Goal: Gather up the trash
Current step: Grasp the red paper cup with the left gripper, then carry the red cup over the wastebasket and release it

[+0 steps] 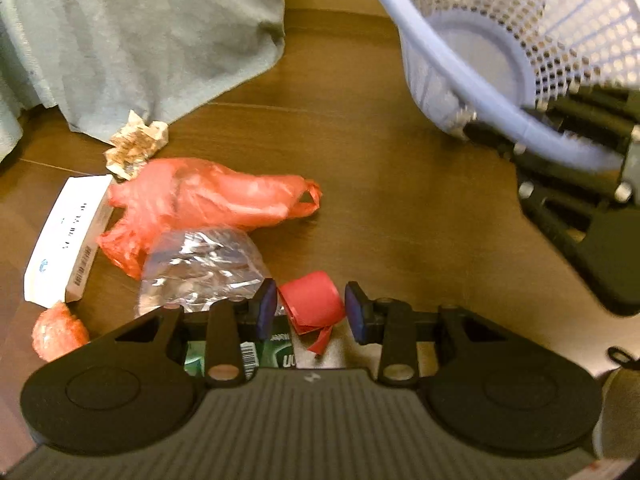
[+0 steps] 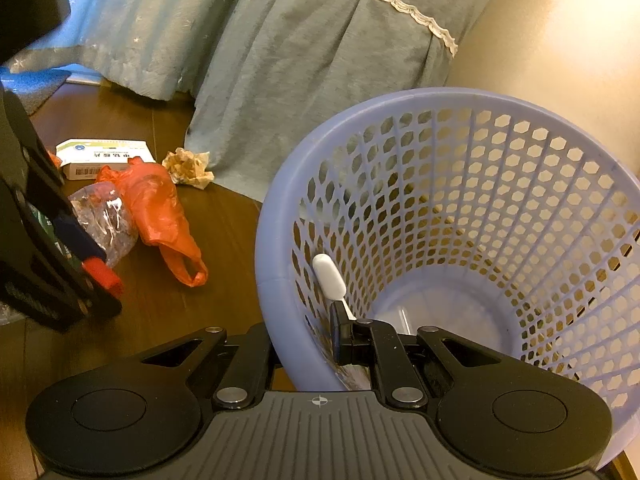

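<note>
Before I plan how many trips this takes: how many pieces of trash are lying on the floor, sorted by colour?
Red or orange: 3, plastic bag, paper strip, crumpled ball
White: 1, box
Clear: 1, crinkled wrapper
Tan: 1, paper wad
Green: 1, packet
Total: 7

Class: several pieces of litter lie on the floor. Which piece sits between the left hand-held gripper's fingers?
The small red rolled paper strip. Unlike the red plastic bag and clear crumpled wrapper, it lies between the left hand-held gripper's pads.
</note>
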A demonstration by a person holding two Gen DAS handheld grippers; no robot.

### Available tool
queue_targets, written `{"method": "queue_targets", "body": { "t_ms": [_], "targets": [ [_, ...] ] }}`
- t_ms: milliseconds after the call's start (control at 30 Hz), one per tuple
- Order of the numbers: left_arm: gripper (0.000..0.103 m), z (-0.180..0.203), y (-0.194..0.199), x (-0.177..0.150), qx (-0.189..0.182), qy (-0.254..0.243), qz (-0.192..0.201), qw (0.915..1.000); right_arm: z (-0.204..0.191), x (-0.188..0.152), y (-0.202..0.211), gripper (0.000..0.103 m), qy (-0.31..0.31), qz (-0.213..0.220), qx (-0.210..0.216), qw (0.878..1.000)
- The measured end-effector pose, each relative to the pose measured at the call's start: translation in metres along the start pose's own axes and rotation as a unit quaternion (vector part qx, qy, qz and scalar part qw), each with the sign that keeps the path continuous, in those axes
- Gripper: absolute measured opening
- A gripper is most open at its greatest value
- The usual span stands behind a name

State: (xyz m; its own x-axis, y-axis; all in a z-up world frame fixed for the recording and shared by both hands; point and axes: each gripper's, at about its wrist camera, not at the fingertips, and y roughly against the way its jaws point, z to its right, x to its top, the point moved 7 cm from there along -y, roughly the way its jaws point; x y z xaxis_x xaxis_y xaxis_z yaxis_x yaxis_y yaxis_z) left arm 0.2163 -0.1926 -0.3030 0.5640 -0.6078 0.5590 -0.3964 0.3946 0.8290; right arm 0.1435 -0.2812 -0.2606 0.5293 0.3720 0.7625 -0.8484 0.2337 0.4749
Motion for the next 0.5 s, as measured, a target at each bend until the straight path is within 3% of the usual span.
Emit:
{"method": "queue_targets", "body": {
  "t_ms": [500],
  "targets": [
    [0.032, -0.015, 0.079, 0.064, -0.017, 0.032, 0.085, 0.9957, -0.011, -0.002, 0.0, 0.007, 0.025, -0.002, -0.001, 1.0]
  ]
}}
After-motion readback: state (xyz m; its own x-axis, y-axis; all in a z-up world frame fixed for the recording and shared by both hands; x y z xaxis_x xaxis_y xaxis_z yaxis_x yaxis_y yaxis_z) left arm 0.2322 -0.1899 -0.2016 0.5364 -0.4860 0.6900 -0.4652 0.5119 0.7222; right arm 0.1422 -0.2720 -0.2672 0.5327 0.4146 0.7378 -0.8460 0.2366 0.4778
